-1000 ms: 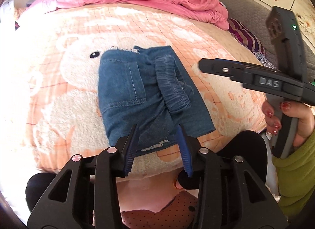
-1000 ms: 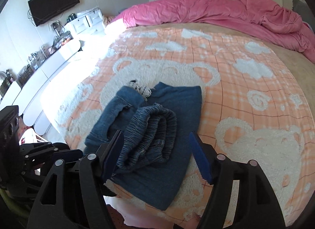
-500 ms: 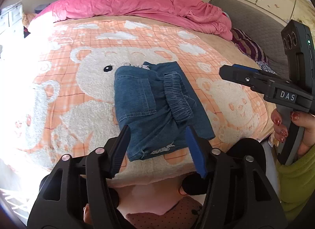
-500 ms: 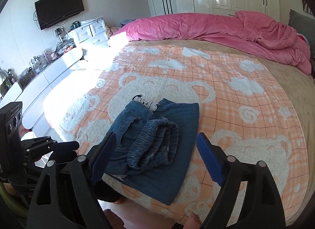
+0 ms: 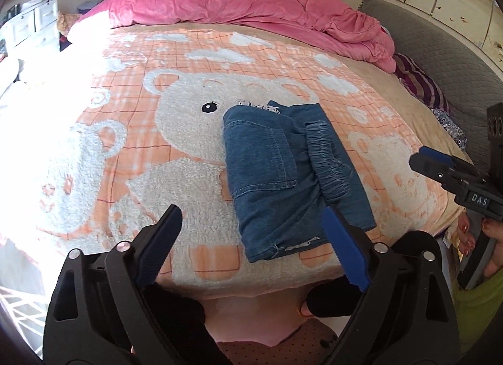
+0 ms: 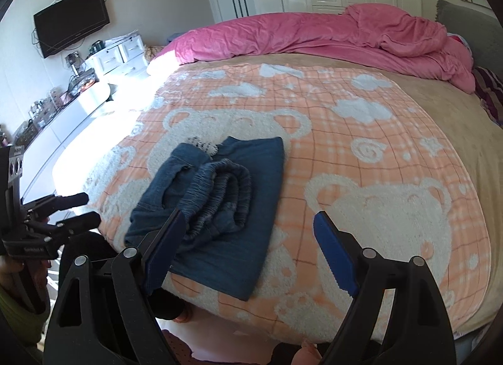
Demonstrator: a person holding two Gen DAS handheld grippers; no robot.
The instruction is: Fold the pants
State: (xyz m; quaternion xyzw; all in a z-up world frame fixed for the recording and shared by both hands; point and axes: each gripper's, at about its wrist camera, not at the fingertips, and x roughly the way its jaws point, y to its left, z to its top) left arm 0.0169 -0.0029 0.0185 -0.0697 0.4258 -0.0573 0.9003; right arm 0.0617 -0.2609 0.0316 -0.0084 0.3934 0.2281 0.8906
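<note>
The blue denim pants (image 5: 283,173) lie folded into a compact bundle near the front edge of the bed, elastic waistband rolled on top; they also show in the right wrist view (image 6: 217,208). My left gripper (image 5: 251,242) is open and empty, held back from the bundle off the bed's edge. My right gripper (image 6: 248,245) is open and empty, also drawn back. The right gripper shows at the right of the left wrist view (image 5: 440,167), and the left gripper at the left of the right wrist view (image 6: 75,211).
The bed carries an orange-and-white bear blanket (image 5: 157,132) with a crumpled pink duvet (image 6: 314,35) along the far side. A grey headboard (image 5: 440,60) and striped pillow (image 5: 421,85) are at the right. White cabinets (image 6: 63,113) and a wall TV (image 6: 72,22) stand left.
Both grippers have drawn back and up from the folded pants and opened wider. The pants lie still on the bed.
</note>
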